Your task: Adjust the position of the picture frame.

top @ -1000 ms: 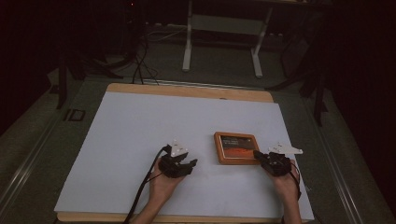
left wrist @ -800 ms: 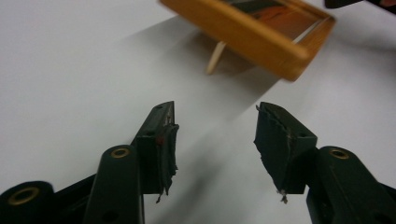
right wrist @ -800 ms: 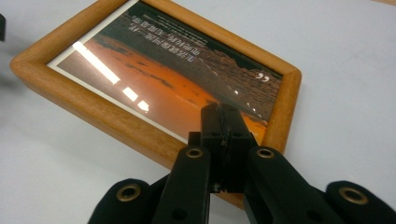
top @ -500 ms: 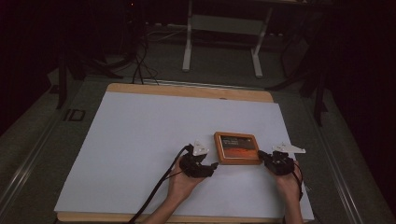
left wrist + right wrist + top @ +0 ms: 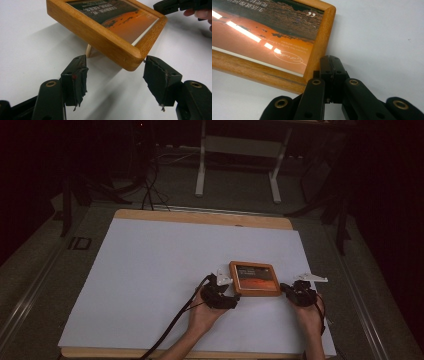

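Observation:
A wooden picture frame [image 5: 255, 278] with an orange and dark print lies on the white table sheet [image 5: 150, 270], propped at a tilt on a small peg [image 5: 88, 51]. My left gripper [image 5: 229, 295] is at its left side. In the left gripper view the jaws [image 5: 116, 75] have just been opening, and the frame's near corner [image 5: 130, 62] sits between the pads without touching them. My right gripper [image 5: 289, 290] is at the frame's right side. Its jaws [image 5: 331, 62] are shut with nothing between them, tips against the frame's wooden edge [image 5: 319, 45].
The wooden table edge [image 5: 200, 217] runs along the back of the sheet. A black cable [image 5: 170, 325] trails from the left gripper toward the front edge. Beyond the table stand a white desk frame [image 5: 235, 160] and floor cables.
The left hand has slid right across the sheet up to the frame's left side, and its jaws have spread. The right gripper has stayed by the frame's right side.

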`<state>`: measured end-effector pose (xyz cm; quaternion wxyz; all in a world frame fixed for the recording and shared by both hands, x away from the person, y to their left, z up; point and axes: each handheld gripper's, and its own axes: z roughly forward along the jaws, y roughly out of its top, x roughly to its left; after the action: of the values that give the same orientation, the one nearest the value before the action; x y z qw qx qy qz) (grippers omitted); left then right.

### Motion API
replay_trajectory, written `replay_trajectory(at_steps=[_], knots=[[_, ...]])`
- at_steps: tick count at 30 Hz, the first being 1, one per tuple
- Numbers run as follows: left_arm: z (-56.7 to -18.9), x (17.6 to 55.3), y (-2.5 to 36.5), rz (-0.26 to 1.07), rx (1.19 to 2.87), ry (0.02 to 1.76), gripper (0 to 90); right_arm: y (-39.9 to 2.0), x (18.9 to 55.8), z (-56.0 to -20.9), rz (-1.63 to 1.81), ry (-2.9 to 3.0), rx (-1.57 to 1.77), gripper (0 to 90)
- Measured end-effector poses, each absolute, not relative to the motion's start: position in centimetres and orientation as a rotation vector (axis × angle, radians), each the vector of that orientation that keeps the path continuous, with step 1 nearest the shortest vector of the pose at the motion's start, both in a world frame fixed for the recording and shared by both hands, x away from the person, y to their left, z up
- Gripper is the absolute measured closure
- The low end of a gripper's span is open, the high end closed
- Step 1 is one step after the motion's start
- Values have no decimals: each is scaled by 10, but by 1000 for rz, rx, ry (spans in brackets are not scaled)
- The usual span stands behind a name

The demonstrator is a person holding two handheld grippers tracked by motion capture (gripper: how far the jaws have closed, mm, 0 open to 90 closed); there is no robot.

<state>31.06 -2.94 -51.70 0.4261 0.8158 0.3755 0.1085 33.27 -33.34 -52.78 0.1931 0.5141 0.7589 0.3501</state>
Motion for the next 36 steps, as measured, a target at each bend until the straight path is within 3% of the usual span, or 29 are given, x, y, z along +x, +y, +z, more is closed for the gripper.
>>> replay_trajectory(at_steps=[18, 36], knots=[[-520, 318, 3, 258, 1957, 1091, 373, -306, 321, -523, 1072, 2306, 1257, 900], [-525, 336, 12, 111, 1811, 1227, 309, -285, 318, -523, 1164, 2431, 1139, 900]])
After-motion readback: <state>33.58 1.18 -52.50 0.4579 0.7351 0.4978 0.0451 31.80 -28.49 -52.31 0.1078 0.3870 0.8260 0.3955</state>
